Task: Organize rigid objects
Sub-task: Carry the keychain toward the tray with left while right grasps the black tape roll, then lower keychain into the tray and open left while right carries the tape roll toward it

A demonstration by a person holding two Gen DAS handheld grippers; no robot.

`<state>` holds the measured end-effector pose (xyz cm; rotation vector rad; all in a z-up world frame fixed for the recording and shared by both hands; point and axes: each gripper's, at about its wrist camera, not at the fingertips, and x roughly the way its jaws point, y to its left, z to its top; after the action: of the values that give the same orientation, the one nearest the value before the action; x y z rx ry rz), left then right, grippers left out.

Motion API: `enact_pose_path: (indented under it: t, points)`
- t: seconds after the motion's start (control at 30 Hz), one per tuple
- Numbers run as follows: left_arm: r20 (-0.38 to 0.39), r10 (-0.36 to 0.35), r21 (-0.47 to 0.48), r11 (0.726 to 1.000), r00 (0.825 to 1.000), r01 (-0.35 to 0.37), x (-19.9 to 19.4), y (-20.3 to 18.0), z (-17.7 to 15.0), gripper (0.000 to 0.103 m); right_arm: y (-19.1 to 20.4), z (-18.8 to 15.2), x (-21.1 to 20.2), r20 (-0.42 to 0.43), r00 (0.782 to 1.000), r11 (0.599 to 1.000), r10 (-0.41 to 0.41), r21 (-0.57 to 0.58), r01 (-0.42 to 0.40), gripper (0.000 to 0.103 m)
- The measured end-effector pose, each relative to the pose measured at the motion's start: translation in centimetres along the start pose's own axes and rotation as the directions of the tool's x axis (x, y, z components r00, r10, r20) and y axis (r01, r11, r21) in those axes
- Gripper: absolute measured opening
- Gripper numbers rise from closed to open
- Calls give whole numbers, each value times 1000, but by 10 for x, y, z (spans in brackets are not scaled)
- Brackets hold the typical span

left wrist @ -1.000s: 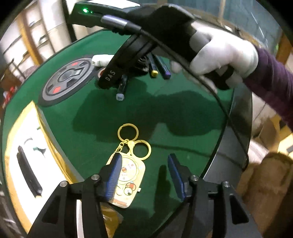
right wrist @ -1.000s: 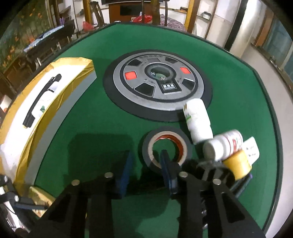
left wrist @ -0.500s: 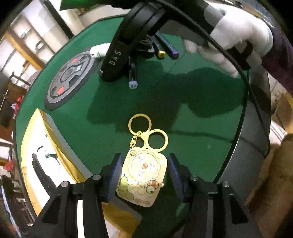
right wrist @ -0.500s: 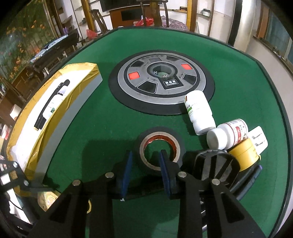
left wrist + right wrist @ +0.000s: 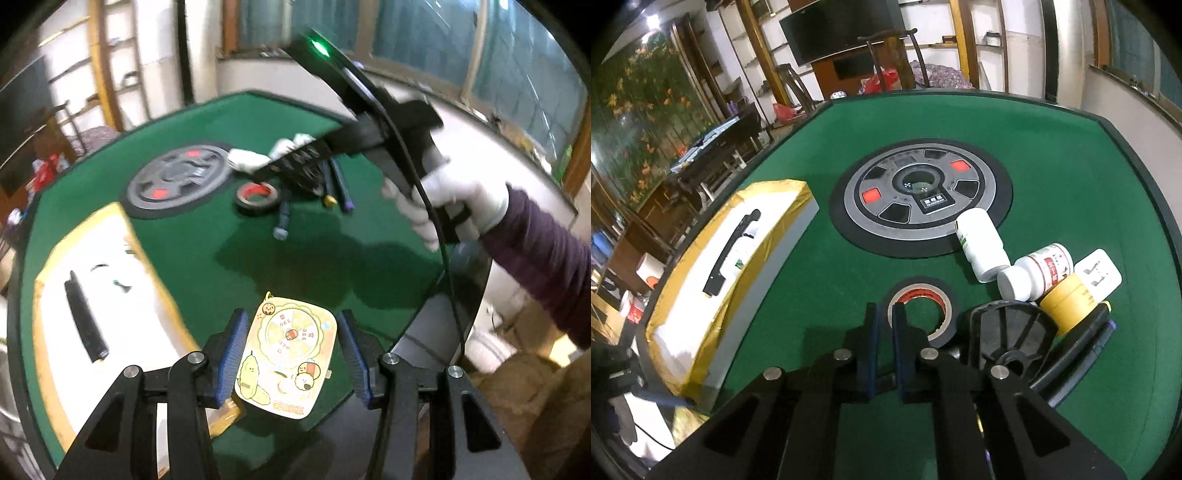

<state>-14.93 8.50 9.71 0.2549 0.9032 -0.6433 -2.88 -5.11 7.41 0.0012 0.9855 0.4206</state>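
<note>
My left gripper (image 5: 291, 354) holds a yellow cartoon keychain card (image 5: 286, 356) between its blue pads, lifted above the green table (image 5: 221, 240). My right gripper (image 5: 884, 332) has its jaws nearly together, clamped on the near rim of a black tape roll (image 5: 921, 312) with a red core; the roll also shows in the left wrist view (image 5: 256, 195). Beside it lie two white bottles (image 5: 979, 243) (image 5: 1034, 271), a yellow tape roll (image 5: 1069, 299), a white adapter (image 5: 1099, 275), a black spool (image 5: 1008, 332) and pens (image 5: 336, 181).
A white box with gold edging (image 5: 735, 254) and a black handle on top (image 5: 729, 253) stands at the table's left. A round grey console (image 5: 919, 195) sits in the table's middle. The table edge (image 5: 443, 273) runs close on the right.
My left gripper has raised the keychain card off the felt, its rings now hidden. My right gripper's jaws have narrowed onto the black tape roll's rim.
</note>
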Motion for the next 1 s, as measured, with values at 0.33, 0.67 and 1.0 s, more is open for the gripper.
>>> enact_pose_path:
  t: [0.33, 0.67, 1.0]
  points:
    - [113, 61, -150, 988, 992, -44, -47, 34, -25, 53, 24, 6, 45, -70, 993, 989, -100, -118, 91, 61]
    - [131, 195, -309, 940, 972, -147, -61, 94, -49, 53, 24, -2, 47, -68, 985, 984, -158, -95, 151, 13]
    - [88, 219, -432, 887, 972, -161, -40, 148, -55, 53, 18, 6, 6, 22, 998, 999, -53, 1, 53, 14]
